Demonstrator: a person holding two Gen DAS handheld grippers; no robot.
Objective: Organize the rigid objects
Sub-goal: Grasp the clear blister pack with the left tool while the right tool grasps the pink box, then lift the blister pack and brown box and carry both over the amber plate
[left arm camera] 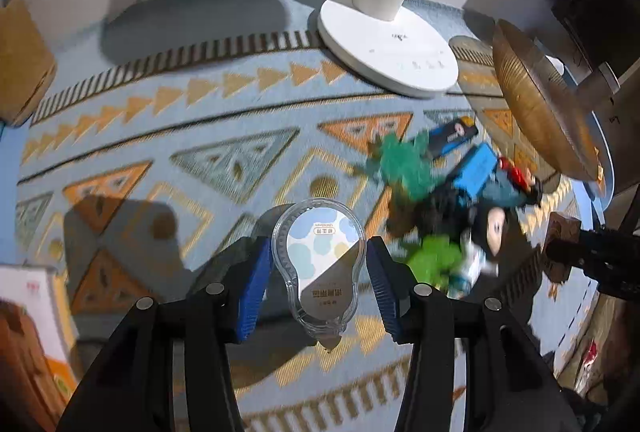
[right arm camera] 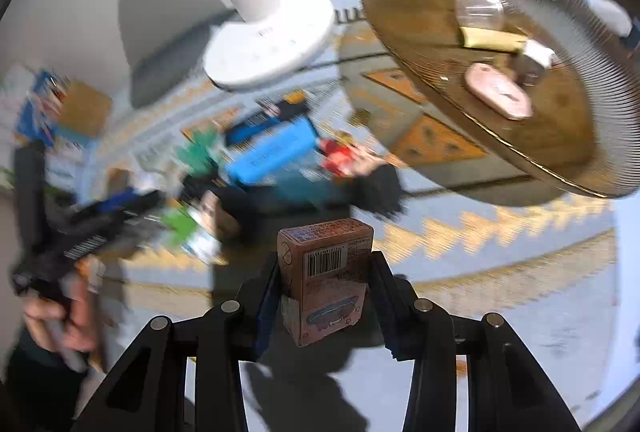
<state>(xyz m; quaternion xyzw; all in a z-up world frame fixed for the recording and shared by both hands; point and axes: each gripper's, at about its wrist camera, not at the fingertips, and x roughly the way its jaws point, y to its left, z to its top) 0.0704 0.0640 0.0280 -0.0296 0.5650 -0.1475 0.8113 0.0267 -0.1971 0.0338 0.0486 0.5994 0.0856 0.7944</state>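
Left wrist view: the left tongs [left arm camera: 319, 274] flank a clear correction-tape dispenser [left arm camera: 319, 264] over the patterned rug [left arm camera: 168, 119], blue pads just beside its sides; contact cannot be told. Right wrist view: the right tongs [right arm camera: 324, 286] grip a brown carton [right arm camera: 326, 278], raised near the gold tray [right arm camera: 420, 43].

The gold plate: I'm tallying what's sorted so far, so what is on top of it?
On the gold plate lie a pink oval case, a clear cup and a yellowish packet. The far rim's contents are blurred.
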